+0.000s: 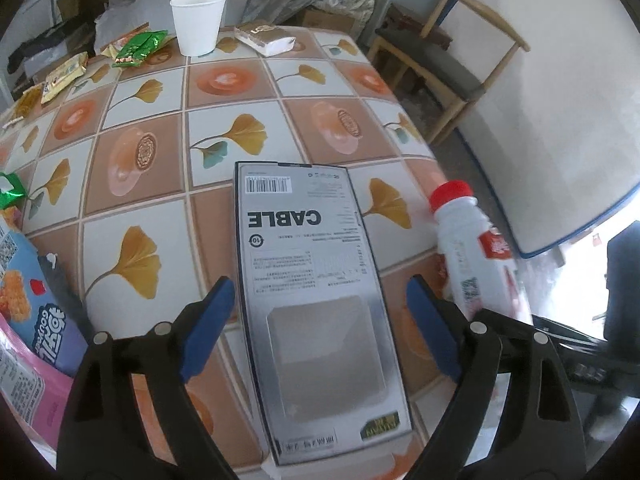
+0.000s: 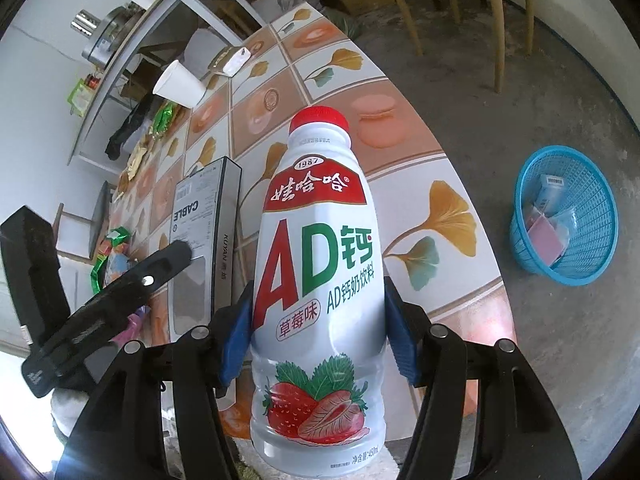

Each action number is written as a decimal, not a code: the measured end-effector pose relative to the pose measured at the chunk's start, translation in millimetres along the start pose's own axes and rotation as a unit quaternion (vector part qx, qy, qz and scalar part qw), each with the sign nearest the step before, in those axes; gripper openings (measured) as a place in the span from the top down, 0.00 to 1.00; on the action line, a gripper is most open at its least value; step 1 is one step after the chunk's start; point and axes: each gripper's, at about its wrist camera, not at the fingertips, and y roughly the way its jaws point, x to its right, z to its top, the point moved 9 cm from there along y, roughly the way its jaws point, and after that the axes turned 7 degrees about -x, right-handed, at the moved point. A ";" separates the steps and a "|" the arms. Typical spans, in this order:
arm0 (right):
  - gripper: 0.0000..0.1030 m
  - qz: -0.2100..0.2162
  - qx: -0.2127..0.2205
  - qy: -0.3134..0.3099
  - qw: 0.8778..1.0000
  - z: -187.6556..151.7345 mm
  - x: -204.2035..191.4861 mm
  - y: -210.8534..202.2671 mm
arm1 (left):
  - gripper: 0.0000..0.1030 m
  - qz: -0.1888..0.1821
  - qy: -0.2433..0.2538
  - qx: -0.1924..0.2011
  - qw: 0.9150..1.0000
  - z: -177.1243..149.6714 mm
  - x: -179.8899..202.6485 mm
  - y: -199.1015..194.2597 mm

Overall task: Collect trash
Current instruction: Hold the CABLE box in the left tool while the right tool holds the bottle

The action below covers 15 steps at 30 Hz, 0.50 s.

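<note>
The milk bottle (image 2: 318, 292), pinched between the right gripper's (image 2: 318, 320) blue pads over the table edge (image 2: 460, 184), could slip short of the blue basket (image 2: 566, 216), while the left gripper (image 1: 320, 324) straddles the cable box (image 1: 316, 300) with fingers spread, unclamped.

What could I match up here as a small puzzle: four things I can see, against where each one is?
Things:
1. cable box
2. milk bottle
3. paper cup
4. blue basket

Places:
A. on the floor beside the table
B. upright at the table's far end
C. between the left gripper's fingers
D. between the right gripper's fingers

Pairs: 1-C, 2-D, 3-B, 4-A
</note>
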 end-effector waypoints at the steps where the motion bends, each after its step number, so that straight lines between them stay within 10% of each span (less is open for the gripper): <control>1: 0.43 0.000 0.000 0.000 1.000 -0.2 0.2 0.0 | 0.19 0.007 0.002 -0.001 1.000 -0.2 0.8 3.6; 15: 0.43 -0.001 0.000 -0.001 1.000 -0.8 -1.3 0.8 | 0.18 0.013 0.031 -0.018 0.999 -11.5 3.5 16.9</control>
